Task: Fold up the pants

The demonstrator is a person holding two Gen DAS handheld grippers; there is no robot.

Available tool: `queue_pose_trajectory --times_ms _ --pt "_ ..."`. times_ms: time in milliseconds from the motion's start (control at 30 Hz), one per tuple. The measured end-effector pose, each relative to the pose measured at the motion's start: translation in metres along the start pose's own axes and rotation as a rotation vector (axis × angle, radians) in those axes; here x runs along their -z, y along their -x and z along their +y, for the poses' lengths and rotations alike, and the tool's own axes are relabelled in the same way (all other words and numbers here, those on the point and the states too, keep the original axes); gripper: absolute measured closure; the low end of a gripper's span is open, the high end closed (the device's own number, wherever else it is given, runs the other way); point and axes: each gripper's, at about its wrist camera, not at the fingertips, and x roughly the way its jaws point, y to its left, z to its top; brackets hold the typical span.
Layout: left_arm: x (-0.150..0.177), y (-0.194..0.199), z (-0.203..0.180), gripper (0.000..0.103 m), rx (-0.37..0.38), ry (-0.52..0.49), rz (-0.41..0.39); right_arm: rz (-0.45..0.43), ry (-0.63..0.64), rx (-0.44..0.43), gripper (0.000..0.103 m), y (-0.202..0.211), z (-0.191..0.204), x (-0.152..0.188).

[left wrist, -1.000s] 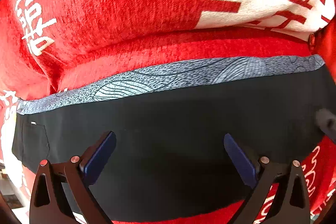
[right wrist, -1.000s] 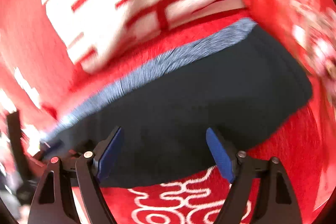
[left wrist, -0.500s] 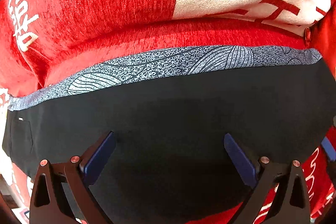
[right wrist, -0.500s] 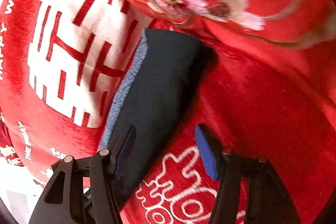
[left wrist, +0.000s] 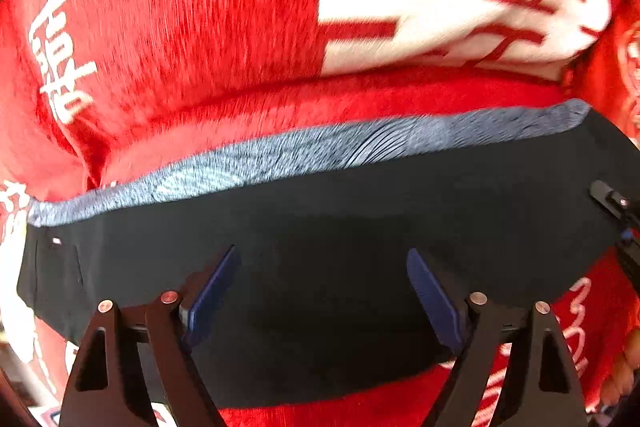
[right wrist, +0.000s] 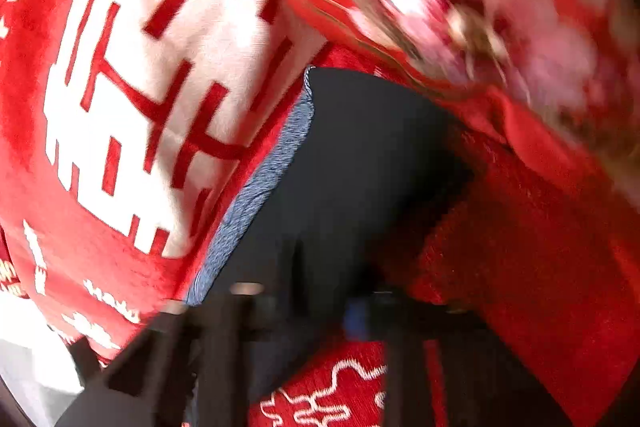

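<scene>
Black pants (left wrist: 360, 219) with a grey patterned waistband (left wrist: 320, 151) lie flat across a red blanket. My left gripper (left wrist: 322, 255) hovers over the middle of the pants. Its jaws are closing but still stand wide, and no cloth is pinched between them. The right gripper's fingers (left wrist: 616, 211) show at the pants' right end. In the right wrist view the pants (right wrist: 360, 155) run away from me, with the waistband (right wrist: 272, 167) on their left side. My right gripper (right wrist: 320, 303) is blurred; its jaws are closing, nearly together, with the black cloth of the near end between them.
The red blanket (left wrist: 200, 27) with big white characters covers the whole surface. A red embroidered cloth with pink flowers (right wrist: 480, 7) lies heaped just beyond the pants' far end. A pale strip (right wrist: 24, 347) shows past the blanket's left edge. A hand (left wrist: 628, 367) is at the lower right.
The right gripper swung round to the end of the pants and its wide jaws drew nearly together on the cloth. The left gripper's jaws narrowed a little.
</scene>
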Motion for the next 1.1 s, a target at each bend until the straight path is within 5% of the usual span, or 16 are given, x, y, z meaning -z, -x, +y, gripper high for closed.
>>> queue_pose_trajectory --times_ms 100,200,300,567,800,1100 --pt "0.002 0.003 -0.007 0.016 0.027 -0.026 -0.011 0.002 0.076 -0.011 0.089 0.019 0.021 -0.001" --pt "0.014 -0.027 -0.026 0.016 0.085 -0.029 0.065 -0.015 0.152 -0.012 0.089 0.031 0.046 0.002" --pt "0.026 -0.024 -0.043 0.016 0.035 -0.054 -0.049 -0.018 0.206 -0.007 0.09 0.035 0.067 0.009" --pt "0.024 -0.024 -0.032 0.017 0.118 -0.102 -0.051 -0.015 0.487 0.076 0.09 0.036 0.153 0.043" --pt "0.033 0.029 0.098 0.017 0.078 0.075 -0.08 0.003 0.748 0.173 0.09 0.022 0.226 0.105" --pt "0.062 0.01 0.251 0.017 -0.091 0.216 0.012 0.127 1.103 0.355 0.085 -0.096 0.263 0.253"
